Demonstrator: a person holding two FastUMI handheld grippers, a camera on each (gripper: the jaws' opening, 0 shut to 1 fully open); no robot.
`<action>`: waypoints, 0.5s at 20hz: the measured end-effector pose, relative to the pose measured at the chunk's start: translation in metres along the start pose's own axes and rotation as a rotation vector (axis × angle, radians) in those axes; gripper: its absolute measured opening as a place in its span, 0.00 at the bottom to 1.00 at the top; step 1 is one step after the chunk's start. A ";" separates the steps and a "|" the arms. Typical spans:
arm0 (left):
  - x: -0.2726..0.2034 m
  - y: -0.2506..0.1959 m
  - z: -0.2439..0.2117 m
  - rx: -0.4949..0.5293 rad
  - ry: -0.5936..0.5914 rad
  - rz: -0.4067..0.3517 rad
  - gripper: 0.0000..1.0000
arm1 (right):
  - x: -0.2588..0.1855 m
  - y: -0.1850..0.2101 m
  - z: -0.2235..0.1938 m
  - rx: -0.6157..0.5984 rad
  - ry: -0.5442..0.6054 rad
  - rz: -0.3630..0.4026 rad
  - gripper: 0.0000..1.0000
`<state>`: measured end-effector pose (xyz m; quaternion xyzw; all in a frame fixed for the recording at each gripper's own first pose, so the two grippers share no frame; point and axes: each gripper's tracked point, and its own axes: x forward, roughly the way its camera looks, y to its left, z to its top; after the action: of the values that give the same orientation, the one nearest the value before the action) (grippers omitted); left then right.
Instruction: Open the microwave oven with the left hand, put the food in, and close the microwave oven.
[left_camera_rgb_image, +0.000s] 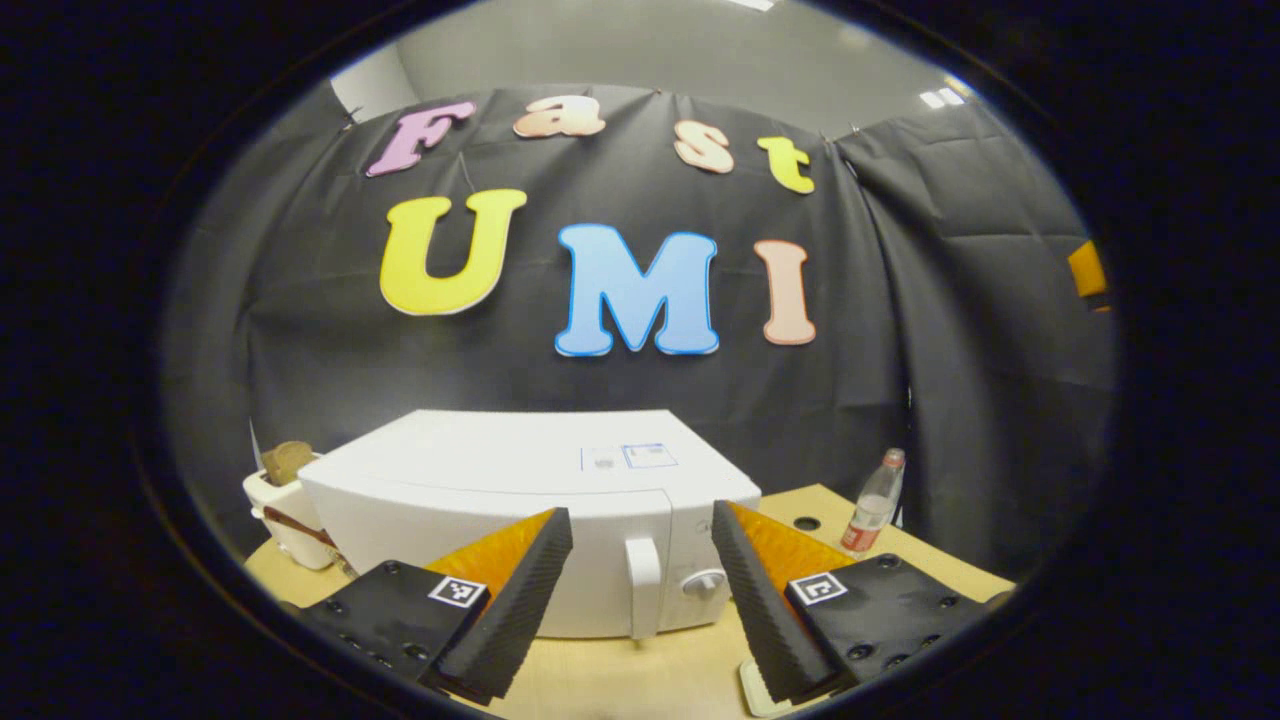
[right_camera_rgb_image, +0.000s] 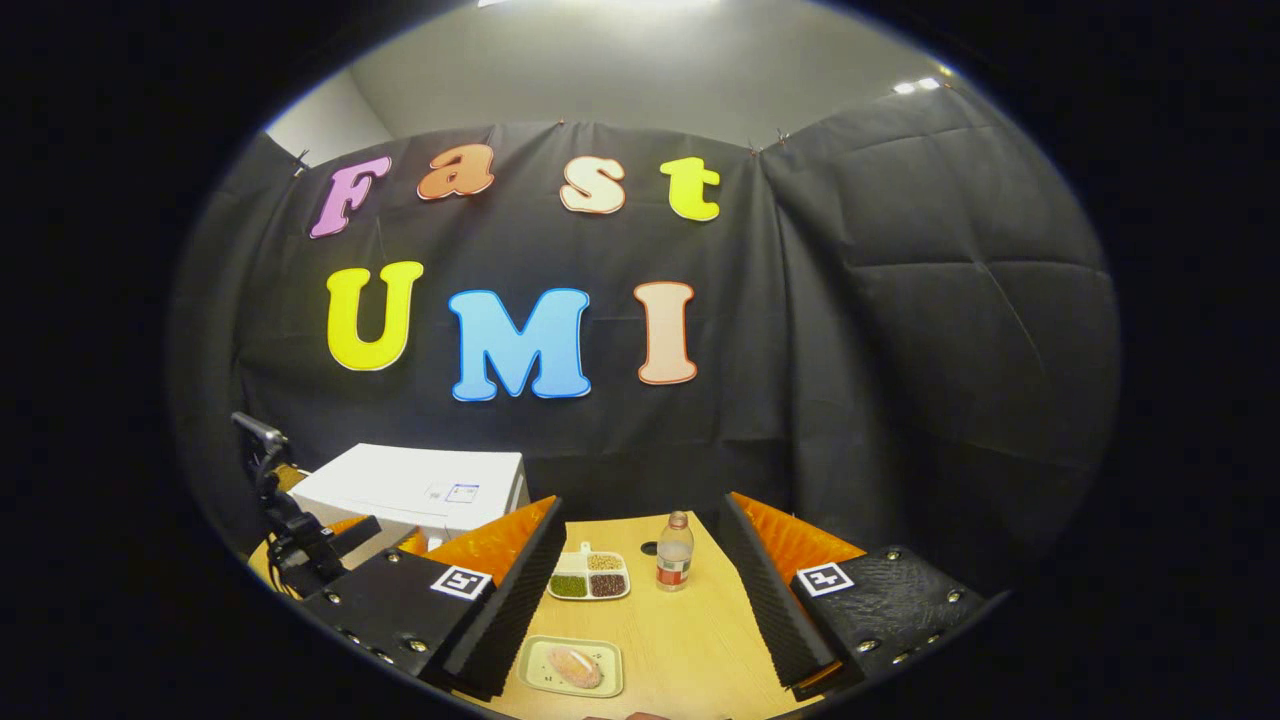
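Dead ahead of left claw (left_camera_rgb_image: 640, 590) at twelve o'clock: microwave oven (left_camera_rgb_image: 520, 500) on surface (left_camera_rgb_image: 620, 680), door shut, upright handle (left_camera_rgb_image: 643, 588) between spread, empty fingers, near but untouched; right claw (right_camera_rgb_image: 640, 590) likewise spread and empty, food plate (right_camera_rgb_image: 572, 666) at six o'clock.

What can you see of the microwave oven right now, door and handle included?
The microwave oven is a white, plastic-looking box standing upright on the wooden table, in front of the black cloth wall. Its door is shut. A vertical white handle sits at the door's right edge, with a round knob beside it. A small label lies on top. The open left gripper frames the handle without touching it.
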<state>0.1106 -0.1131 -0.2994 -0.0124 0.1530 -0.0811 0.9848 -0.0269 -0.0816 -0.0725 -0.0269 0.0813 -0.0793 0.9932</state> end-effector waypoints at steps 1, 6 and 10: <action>0.008 0.001 -0.012 0.005 0.021 0.010 0.92 | -0.001 -0.001 -0.007 -0.002 0.014 -0.004 0.95; 0.037 0.003 -0.063 -0.025 0.134 0.041 0.96 | -0.004 -0.004 -0.026 -0.015 0.056 -0.013 0.95; 0.056 0.004 -0.075 -0.035 0.164 0.052 0.92 | -0.001 -0.010 -0.035 -0.022 0.083 -0.018 0.95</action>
<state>0.1410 -0.1179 -0.3877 -0.0188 0.2346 -0.0534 0.9704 -0.0349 -0.0928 -0.1066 -0.0351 0.1229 -0.0886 0.9878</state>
